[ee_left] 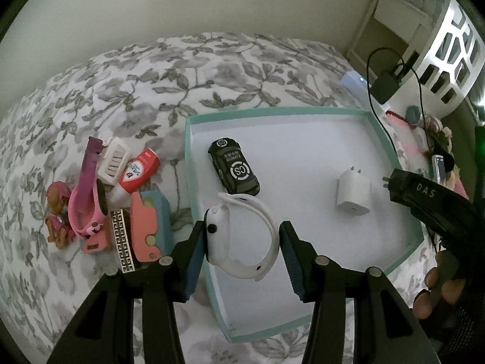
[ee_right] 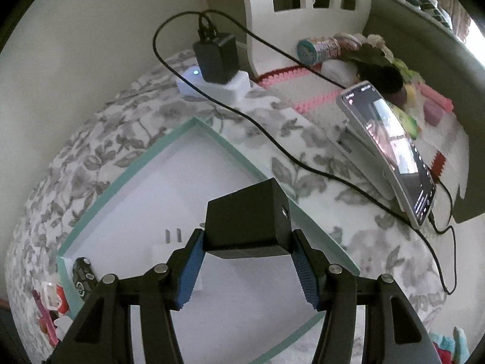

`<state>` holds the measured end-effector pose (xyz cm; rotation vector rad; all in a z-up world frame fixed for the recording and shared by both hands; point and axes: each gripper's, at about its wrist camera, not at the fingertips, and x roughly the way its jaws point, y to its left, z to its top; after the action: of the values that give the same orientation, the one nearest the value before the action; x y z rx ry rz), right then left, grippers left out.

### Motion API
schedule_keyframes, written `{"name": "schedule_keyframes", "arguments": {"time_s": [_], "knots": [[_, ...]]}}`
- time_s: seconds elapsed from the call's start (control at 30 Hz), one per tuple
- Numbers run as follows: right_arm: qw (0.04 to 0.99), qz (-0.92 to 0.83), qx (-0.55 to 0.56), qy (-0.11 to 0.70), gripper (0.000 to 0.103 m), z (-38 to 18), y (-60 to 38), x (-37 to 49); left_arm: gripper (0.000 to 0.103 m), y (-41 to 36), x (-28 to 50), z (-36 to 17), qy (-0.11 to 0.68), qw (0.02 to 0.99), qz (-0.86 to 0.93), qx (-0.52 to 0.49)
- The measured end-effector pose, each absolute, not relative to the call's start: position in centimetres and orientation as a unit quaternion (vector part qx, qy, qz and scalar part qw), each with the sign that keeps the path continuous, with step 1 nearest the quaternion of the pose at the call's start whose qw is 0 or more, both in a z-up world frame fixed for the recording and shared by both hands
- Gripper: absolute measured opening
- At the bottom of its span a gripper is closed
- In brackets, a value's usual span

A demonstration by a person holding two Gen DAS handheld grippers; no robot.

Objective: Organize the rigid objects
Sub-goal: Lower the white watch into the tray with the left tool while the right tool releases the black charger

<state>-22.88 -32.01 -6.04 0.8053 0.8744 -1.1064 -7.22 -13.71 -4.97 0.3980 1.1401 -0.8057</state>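
A teal-rimmed white box (ee_left: 397,163) lies on the floral bedspread, also in the right wrist view (ee_right: 212,132). Inside it lie a black toy car (ee_left: 233,166) and a white charger (ee_left: 353,194). My left gripper (ee_left: 242,242) is shut on a white smartwatch (ee_left: 245,236), held over the box's near left corner. My right gripper (ee_right: 247,251) is shut on a black cube charger (ee_right: 247,221) above the box's right side; it shows at the right edge of the left wrist view (ee_left: 424,200).
Left of the box lies a pile: a pink pup figure (ee_left: 57,212), a pink watch band (ee_left: 86,200), a red-white tube (ee_left: 136,173), a white comb (ee_left: 113,160), a pink-blue block (ee_left: 151,224). A phone (ee_right: 391,154), its cable (ee_right: 272,139) and a plugged adapter (ee_right: 216,57) lie right.
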Motion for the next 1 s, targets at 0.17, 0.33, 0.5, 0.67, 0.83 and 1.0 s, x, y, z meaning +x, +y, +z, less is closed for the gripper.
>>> {"name": "schedule_keyframes", "arguments": {"time_s": [0.17,0.33,0.5,0.67,0.83,1.0], "knots": [[0.678,-0.495,0.368,0.400,0.060,-6.6,-32.1,-23.0,0.050,-13.7,-7.2,-5.6,0.528,0.744,-0.365,0.186],[0.669,-0.491,0.381,0.407,0.060,-7.2,-32.3,-23.2,0.054,-13.6,-7.0,-5.5,0.528,0.745,-0.364,0.183],[0.665,-0.489,0.385,0.412,0.060,-7.5,-32.3,-23.3,0.057,-13.6,-6.9,-5.5,0.530,0.745,-0.361,0.182],[0.666,-0.490,0.380,0.415,0.061,-7.5,-32.4,-23.1,0.067,-13.3,-6.5,-5.0,0.530,0.750,-0.357,0.170],[0.670,-0.488,0.375,0.416,0.067,-7.4,-32.4,-22.9,0.068,-13.0,-5.9,-4.6,0.532,0.756,-0.346,0.162],[0.681,-0.491,0.358,0.408,0.074,-6.9,-32.2,-22.5,0.075,-12.0,-4.6,-4.3,0.539,0.764,-0.328,0.136]]}}
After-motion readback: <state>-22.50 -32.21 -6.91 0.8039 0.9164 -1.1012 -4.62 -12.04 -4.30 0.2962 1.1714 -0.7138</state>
